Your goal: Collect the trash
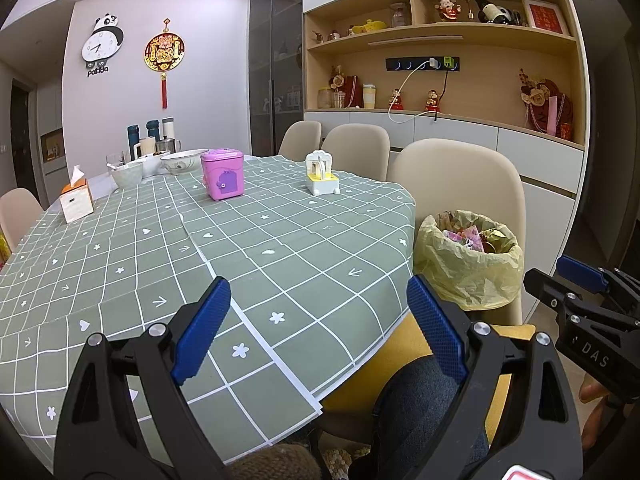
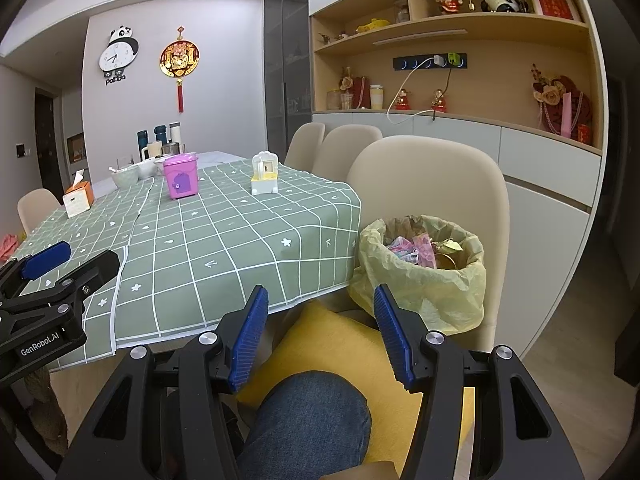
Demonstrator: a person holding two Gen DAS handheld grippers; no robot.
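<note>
Left wrist view is looking across a table (image 1: pixel 280 248) that is wearing a green checked cloth, with the left gripper (image 1: pixel 320 328) hovering over its near edge, jaws standing wide apart and nothing sitting between the blue pads (image 1: pixel 204 328). Right of the table, a bin (image 1: pixel 468 264) lined with a pale yellow bag is sitting on the seat of a beige chair (image 1: pixel 460 176), and the trash (image 1: pixel 468 236), a heap of pink and gold wrappers, is lying inside it, filling it close to the rim. The right gripper (image 2: pixel 320 336) is hanging beside the table's corner, over a yellow cushion (image 2: pixel 340 344) and a knee in blue jeans (image 2: pixel 308 420); its jaws are likewise spread, gripping nothing, and the bin is showing just beyond its right-hand pad. Each gripper is appearing at the edge of the other's view, side by side and apart. On the far part of the cloth a purple toy box (image 1: pixel 223 174) and a small white and yellow toy (image 1: pixel 322 174) are standing upright, well apart from one another. Further back, a tissue box (image 1: pixel 76 200) is resting near the left edge, and bowls (image 1: pixel 180 160) and flasks (image 1: pixel 154 132) are clustering at the far end. A panda clock (image 1: pixel 102 42) is hanging on the wall behind.
</note>
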